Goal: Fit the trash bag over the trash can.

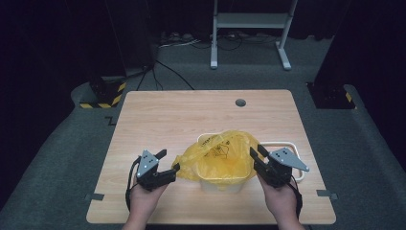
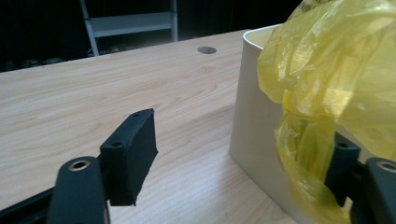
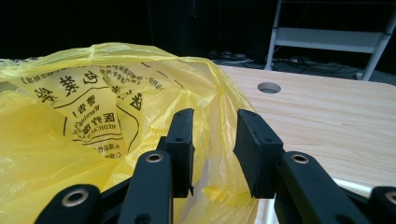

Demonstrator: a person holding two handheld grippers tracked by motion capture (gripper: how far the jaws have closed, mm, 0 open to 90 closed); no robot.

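The left gripper point(image 1: 168, 161) stands with jaws wide apart at the bag's point(image 1: 221, 155) left edge; in the left gripper view yellow film point(image 2: 308, 154) drapes over the right-hand jaw, while the other jaw stands clear of it over bare table point(image 2: 93, 93). The right gripper point(image 1: 256, 156) sits at the bag's right edge, jaws narrow, with a fold of film point(image 3: 212, 154) in the gap; I cannot tell whether the pads press it. The bag lines a white bin point(image 1: 221, 184) near the table's front edge. Beyond lies a grommet hole point(image 1: 240, 102).
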